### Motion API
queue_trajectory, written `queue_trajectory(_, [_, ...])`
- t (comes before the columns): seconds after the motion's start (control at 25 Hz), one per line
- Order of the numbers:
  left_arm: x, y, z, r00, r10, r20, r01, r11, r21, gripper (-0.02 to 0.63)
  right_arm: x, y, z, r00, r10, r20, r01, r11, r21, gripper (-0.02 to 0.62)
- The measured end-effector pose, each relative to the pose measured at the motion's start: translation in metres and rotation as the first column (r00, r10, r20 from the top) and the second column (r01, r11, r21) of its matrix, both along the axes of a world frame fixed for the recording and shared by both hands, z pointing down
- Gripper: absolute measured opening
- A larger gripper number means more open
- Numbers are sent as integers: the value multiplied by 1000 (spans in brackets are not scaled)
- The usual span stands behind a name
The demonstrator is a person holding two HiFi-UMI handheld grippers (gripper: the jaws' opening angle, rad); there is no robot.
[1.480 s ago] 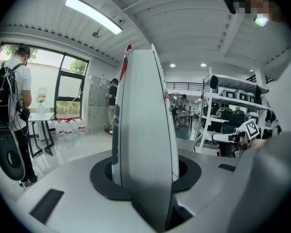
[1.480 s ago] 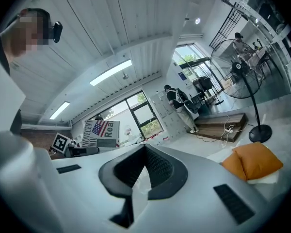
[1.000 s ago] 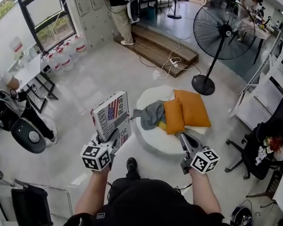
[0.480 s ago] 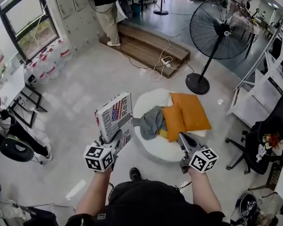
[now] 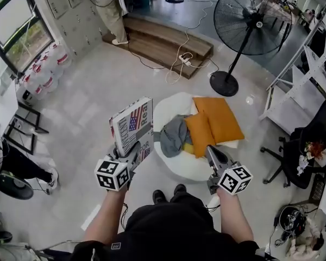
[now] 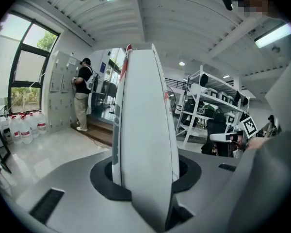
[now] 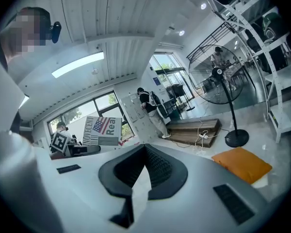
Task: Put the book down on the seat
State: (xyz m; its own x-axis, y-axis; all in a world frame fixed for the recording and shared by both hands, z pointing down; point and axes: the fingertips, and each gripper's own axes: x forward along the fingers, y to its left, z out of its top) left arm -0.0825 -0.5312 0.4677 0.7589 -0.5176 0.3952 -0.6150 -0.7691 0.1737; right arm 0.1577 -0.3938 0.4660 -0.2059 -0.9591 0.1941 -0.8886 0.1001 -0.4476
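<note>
Forward, arms (image 5: 111, 213) outstretched — left gripper (image 5: 135, 155) clasping upright book (image 5: 131, 126), right gripper (image 5: 211, 151) closed.

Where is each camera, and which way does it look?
Head view: on the head, steeply down at the seat, arms, left gripper and right gripper.
Left gripper view: on that gripper, along jaws clamped on the book, edge-on, toward lockers.
Right gripper view: on that gripper, past shut, empty jaws toward the fan.
Shared: head and right gripper views both show the book's cover and orange cushion.

Book (image 5: 131, 126) w/ flag print; cushions (image 5: 221, 121) orange; seat (image 5: 186, 168) white.
</note>
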Motion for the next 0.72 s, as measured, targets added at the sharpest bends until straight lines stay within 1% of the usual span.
queue_trajectory(0.12, [28,-6,3,1000,18,3,-18,1000,-16,156,20,-1,10,1000,16,19,-16,1000,-11,12])
queue_trajectory(0.2, [49,-4,2,999,37,13,-36,999,-12,156,36,1,15,999,22,30,-21,1000,-18,12])
queue_trajectory(0.32, [77,-3,0,997,66,36,-67,998,3,156,57,-1,15,999,18,28,-17,1000,-10,11])
queue_trajectory(0.44, [100,3,6,995,89,46,-89,996,-6,156,74,2,20,999,18,27,-18,1000,-15,11])
queue_trajectory(0.6, [122,7,27,988,136,67,-133,990,-45,156,85,8,41,998,41,54,-38,998,-59,12])
queue_trajectory(0.72, [126,-1,52,983,171,70,-163,981,-103,156,78,6,63,995,66,68,-58,992,-110,12])
